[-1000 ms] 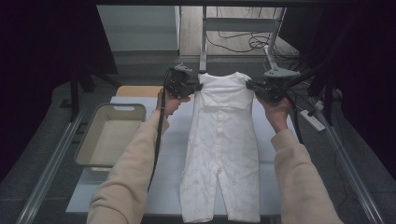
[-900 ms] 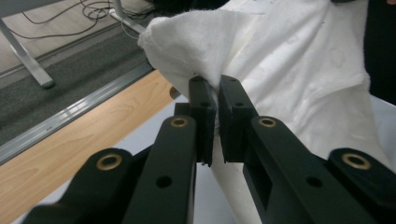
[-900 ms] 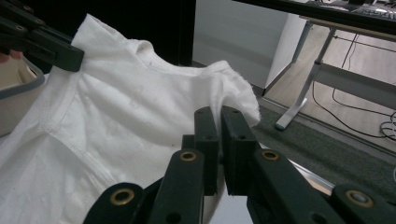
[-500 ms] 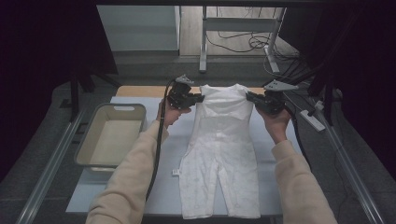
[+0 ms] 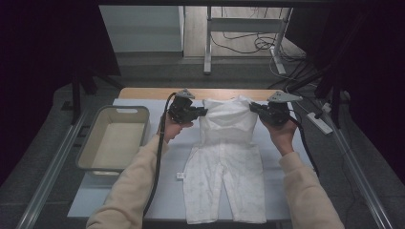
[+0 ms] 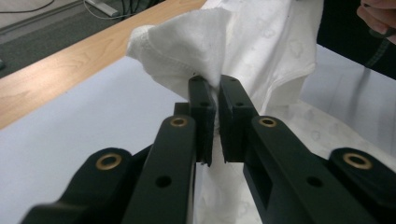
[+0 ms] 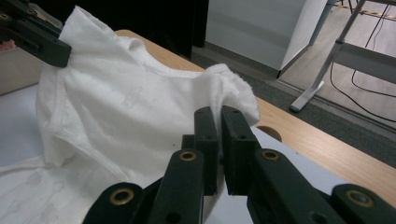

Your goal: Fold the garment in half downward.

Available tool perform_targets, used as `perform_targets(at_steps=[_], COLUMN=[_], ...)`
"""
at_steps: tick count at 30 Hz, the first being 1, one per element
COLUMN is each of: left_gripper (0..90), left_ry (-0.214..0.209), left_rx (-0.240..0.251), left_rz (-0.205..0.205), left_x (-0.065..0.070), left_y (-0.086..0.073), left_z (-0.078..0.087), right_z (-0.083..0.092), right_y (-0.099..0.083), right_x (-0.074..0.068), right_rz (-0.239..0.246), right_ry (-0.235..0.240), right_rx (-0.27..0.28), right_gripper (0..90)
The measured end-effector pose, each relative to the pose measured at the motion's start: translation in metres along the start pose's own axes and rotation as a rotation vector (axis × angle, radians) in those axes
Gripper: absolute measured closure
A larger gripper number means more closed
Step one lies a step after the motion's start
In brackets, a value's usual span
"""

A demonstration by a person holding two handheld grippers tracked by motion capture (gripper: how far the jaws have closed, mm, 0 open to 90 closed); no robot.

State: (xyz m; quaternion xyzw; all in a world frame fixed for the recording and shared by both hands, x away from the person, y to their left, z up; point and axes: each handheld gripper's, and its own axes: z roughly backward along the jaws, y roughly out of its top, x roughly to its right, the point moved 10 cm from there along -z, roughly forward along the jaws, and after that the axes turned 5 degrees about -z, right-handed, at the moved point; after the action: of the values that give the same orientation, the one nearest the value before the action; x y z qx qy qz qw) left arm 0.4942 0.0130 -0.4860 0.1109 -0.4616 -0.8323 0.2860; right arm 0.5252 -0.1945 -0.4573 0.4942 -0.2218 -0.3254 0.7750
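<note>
White cotton romper [image 5: 228, 157], faint printed pattern, lies along the middle of the worktop [image 5: 143, 191], legs toward the near edge, top end lifted toward the far edge. Leg cuffs reach the near edge, and the high view cuts off just beyond them. Print too faint to make out as any motif. Small tag [image 5: 180, 175] shows beside the left leg; its text is unreadable.

Left claw [image 5: 204, 112] pinches one shoulder of the garment; in the left gripper view the jaws are closed almost together with a fold of fabric squeezed between the pads, and the cloth bunches above them. Right claw [image 5: 253, 108] grips the other shoulder likewise; in the right gripper view the jaws are nearly shut on a ridge of cloth. How much fabric sits inside each grip is hidden by the jaws.

Upper body sags between the two claws, creased; legs rest flat. Beige tub [image 5: 98, 138] sits at the worktop's left edge, apart from the garment.
</note>
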Motion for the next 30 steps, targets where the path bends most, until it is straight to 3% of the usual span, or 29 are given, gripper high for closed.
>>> perform_targets(at_steps=[15, 24, 30], left_gripper=[83.2, 83.1, 83.1], left_ry=[-0.042, -0.052, -0.061], left_rx=[-0.039, -0.065, -0.082], left_rz=[-0.001, 0.029, 0.032], left_x=[0.027, 0.031, 0.034], left_y=[-0.027, -0.043, -0.051], left_z=[0.005, 0.004, 0.002], right_z=[0.012, 0.016, 0.016], right_y=[-0.032, -0.042, -0.051], right_x=[-0.019, -0.035, -0.039], right_rz=[-0.025, -0.005, -0.025], right_ry=[0.042, 0.066, 0.081], right_rx=[-0.025, -0.052, -0.064], right_gripper=[85.4, 85.3, 85.3])
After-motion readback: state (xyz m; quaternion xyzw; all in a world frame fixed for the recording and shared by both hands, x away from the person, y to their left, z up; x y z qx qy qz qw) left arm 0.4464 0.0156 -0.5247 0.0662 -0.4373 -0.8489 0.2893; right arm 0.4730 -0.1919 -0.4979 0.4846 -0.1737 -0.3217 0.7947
